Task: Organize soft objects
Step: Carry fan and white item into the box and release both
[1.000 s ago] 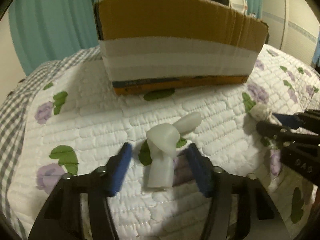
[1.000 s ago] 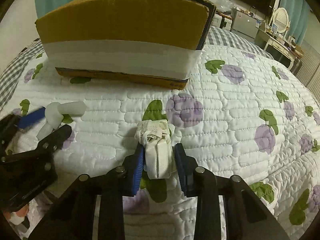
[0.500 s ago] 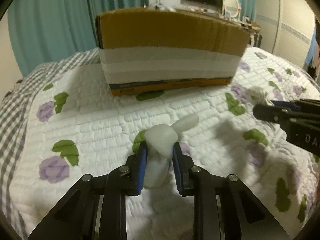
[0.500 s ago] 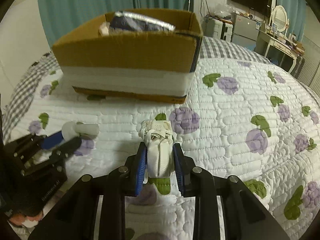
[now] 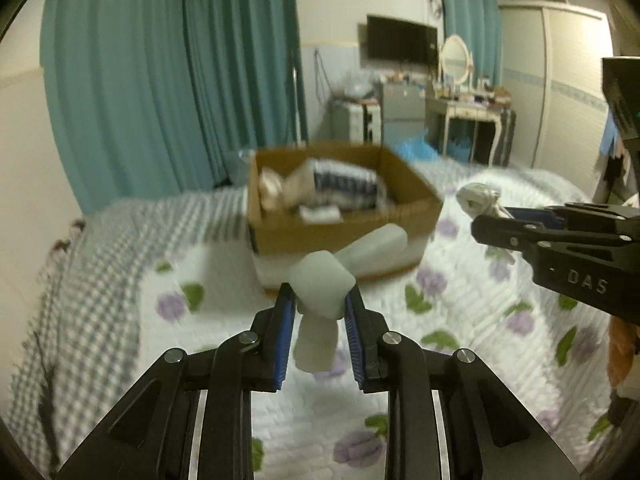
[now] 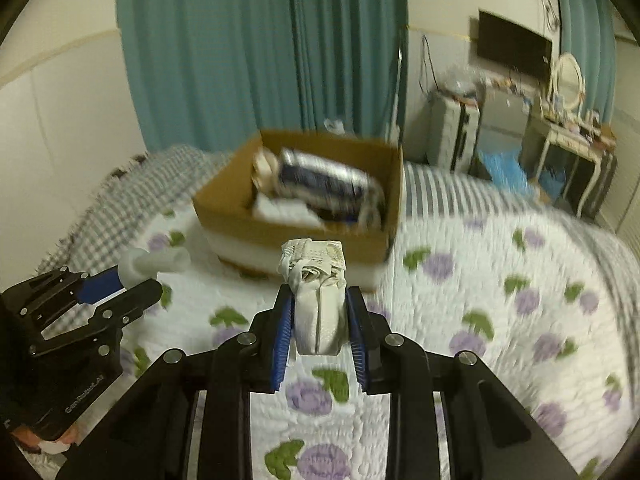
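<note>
My left gripper (image 5: 320, 304) is shut on a white foam piece (image 5: 322, 290) with stubby arms and holds it in the air above the bed. My right gripper (image 6: 318, 304) is shut on a rolled white cloth bundle (image 6: 318, 300), also lifted. An open cardboard box (image 5: 340, 236) stands ahead on the quilt, with a blue-striped packet (image 6: 320, 184) and other soft items inside. The right gripper shows at the right of the left wrist view (image 5: 516, 220). The left gripper shows at the left of the right wrist view (image 6: 132, 280).
The bed has a white quilt (image 6: 500, 300) with purple flowers and a grey checked blanket (image 5: 80, 280) at the left. Teal curtains (image 5: 160, 80) hang behind. A dressing table (image 5: 468, 112), a TV and cabinets stand at the far right.
Both grippers have risen off the quilt with their objects, so the inside of the box is now visible. The left gripper closed on the foam piece one second ago.
</note>
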Motion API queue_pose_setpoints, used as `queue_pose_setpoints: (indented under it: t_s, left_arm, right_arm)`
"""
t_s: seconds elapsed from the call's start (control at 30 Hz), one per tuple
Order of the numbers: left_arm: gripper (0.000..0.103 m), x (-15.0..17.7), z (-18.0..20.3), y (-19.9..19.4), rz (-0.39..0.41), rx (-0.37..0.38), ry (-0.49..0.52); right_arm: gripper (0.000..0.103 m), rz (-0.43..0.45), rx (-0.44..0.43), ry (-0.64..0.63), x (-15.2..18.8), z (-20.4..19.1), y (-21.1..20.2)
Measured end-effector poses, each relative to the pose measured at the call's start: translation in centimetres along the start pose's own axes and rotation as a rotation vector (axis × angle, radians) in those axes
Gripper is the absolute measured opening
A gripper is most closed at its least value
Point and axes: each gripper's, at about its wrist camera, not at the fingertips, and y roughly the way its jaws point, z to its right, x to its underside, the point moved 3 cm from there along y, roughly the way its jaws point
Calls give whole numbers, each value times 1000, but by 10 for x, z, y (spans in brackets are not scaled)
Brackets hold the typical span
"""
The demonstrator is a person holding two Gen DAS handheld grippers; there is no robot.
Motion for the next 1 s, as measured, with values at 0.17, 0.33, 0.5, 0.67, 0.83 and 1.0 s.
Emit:
queue_pose_setpoints:
  t_s: [0.17,0.33,0.5,0.67,0.83,1.0]
  left_arm:
    - [24,-45,-6,-20,96,-10,4]
    - [24,-84,-13,-5,132,-41,9]
    - [24,-111,-24,34,126,-68,-1]
    - [24,-118,-26,87,82,-89,4]
    - [24,-109,-24,136,16,-81,-5]
    - [27,-92,-22,164,-29,-99,14]
  right_arm:
    - [26,95,-8,-39,-51,-2,-24]
    - [26,173,-8,-94,-100,-7,-27]
    - [26,199,-15,-105,-135,-2,1]
    - [26,180,-12,-95,-147,12,45]
    - [26,132,-2,-74,-150,27,97]
    - [26,73,-3,-29,-138,45,139]
